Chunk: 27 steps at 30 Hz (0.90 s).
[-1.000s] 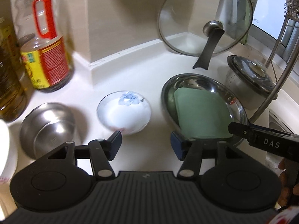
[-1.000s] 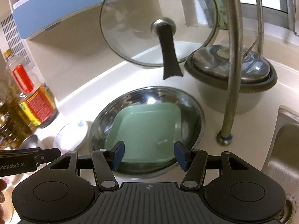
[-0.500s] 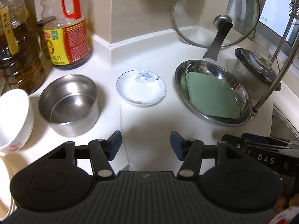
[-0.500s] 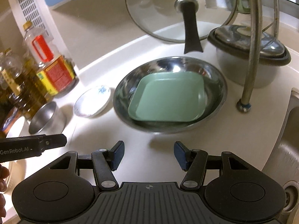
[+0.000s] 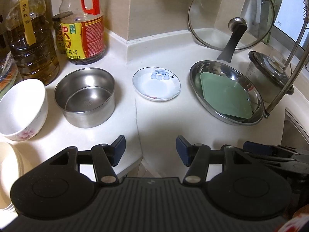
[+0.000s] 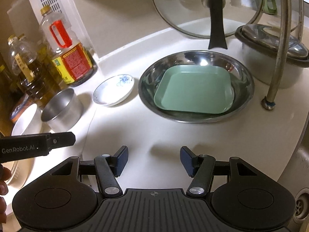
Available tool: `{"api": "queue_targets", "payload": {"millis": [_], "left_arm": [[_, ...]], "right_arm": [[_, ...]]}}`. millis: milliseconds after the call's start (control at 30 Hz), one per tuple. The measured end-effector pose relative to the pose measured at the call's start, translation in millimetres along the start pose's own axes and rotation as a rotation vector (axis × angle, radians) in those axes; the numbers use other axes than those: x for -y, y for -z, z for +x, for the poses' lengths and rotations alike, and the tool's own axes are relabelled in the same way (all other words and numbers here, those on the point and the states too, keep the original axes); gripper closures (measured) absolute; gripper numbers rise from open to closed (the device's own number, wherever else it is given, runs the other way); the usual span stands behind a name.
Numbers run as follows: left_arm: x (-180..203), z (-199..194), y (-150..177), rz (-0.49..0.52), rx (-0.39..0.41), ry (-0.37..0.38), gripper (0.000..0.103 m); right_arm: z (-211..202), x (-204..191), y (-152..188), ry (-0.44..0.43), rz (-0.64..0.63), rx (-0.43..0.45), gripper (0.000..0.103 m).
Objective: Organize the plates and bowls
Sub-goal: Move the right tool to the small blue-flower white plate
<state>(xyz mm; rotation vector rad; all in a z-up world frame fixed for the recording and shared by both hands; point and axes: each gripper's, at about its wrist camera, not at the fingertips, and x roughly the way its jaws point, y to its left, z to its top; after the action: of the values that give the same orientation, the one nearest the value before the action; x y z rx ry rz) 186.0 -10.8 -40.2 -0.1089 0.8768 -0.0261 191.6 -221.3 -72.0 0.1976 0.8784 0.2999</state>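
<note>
A green square plate [image 5: 226,98] [image 6: 193,92] lies inside a wide steel dish [image 5: 197,71] [image 6: 243,81] on the white counter. Left of it sits a small white saucer with a blue flower [image 5: 156,84] [image 6: 113,89], then a steel bowl [image 5: 85,96] [image 6: 61,109] and a white bowl with pink flowers [image 5: 21,108] [image 6: 25,123]. A cream plate [image 5: 9,172] shows at the far left edge. My left gripper [image 5: 150,150] is open and empty, above the counter's front edge. My right gripper [image 6: 154,160] is open and empty, in front of the steel dish.
Oil and sauce bottles [image 5: 83,29] [image 6: 67,54] stand at the back left. A glass lid [image 5: 231,15] [image 6: 208,9] leans on the wall. A lidded steel pot [image 5: 270,75] [image 6: 270,58] and a rack leg [image 6: 278,58] stand right; the sink [image 6: 301,174] lies far right.
Both grippers have pulled back and risen away from the dishes. The steel bowl, white bowl and cream plate have come into the left view. Both stay open and empty.
</note>
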Motion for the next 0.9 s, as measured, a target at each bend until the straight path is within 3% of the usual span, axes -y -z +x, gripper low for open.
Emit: {"api": "queue_targets", "payload": {"millis": [667,900], "left_arm": [[-6,18,-32,0.024,0.056,-0.032,0.049],[-4,38,-55,0.023,0.073,-0.049,0.051]], "right_arm": [[17,-20,-30,-0.083,-0.011,0.081,0.044],[39,-24,-60,-0.096,-0.063,0.130,0.060]]}}
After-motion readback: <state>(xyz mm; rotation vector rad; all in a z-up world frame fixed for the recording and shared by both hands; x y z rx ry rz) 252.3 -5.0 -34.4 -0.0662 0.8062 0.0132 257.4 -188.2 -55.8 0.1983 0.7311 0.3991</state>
